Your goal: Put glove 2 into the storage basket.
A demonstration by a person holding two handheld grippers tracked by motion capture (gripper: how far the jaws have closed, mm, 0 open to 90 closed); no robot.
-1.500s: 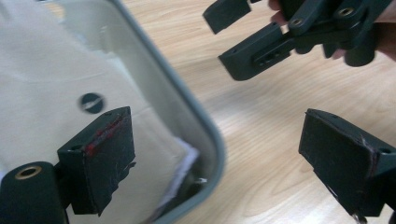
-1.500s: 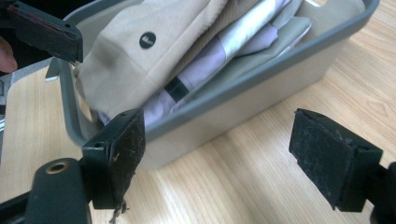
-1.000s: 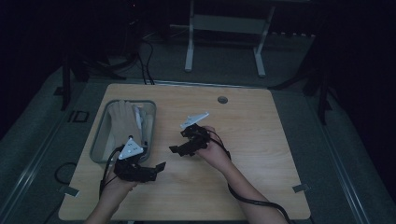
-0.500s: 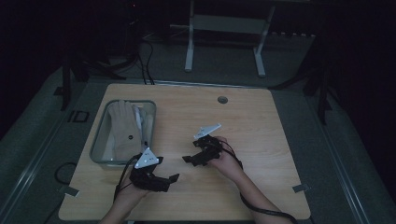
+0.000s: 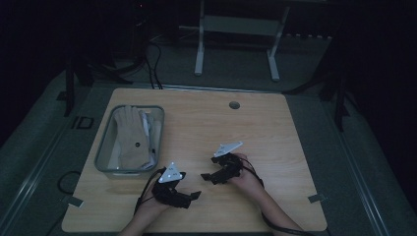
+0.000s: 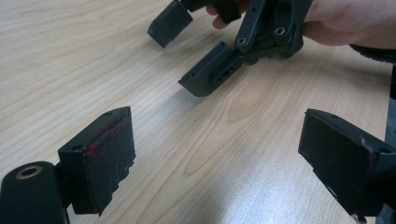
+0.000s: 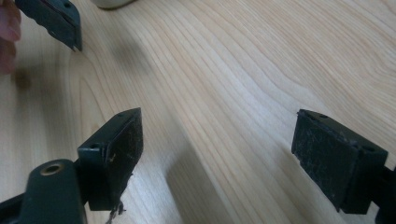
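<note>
Both hand-held grippers hover low over the near part of the wooden table (image 5: 275, 137) and face each other. My left gripper (image 5: 193, 197) points right with its jaws wide apart, and nothing lies between its pads (image 6: 112, 154). The right gripper (image 5: 210, 168) points left, also open with only bare wood between its pads (image 7: 123, 149). In the left gripper view my own gripper (image 6: 219, 135) looks at the right gripper (image 6: 219, 70) and the hand that holds it. From the right gripper (image 7: 219, 130) one jaw tip of the left gripper (image 7: 51, 18) shows at the top left.
A clear plastic tray (image 5: 101, 162) stands at the table's left side with a pale glove (image 5: 130, 137) and other items in it. A round cable hole (image 5: 234, 104) sits near the far edge. Cables trail off the near left corner. A metal stand (image 5: 236, 29) is behind the table.
Both hands have drawn back toward the near edge and sunk closer to the tabletop. The left gripper has moved right, away from the tray. Both grippers' jaws stay wide apart.
</note>
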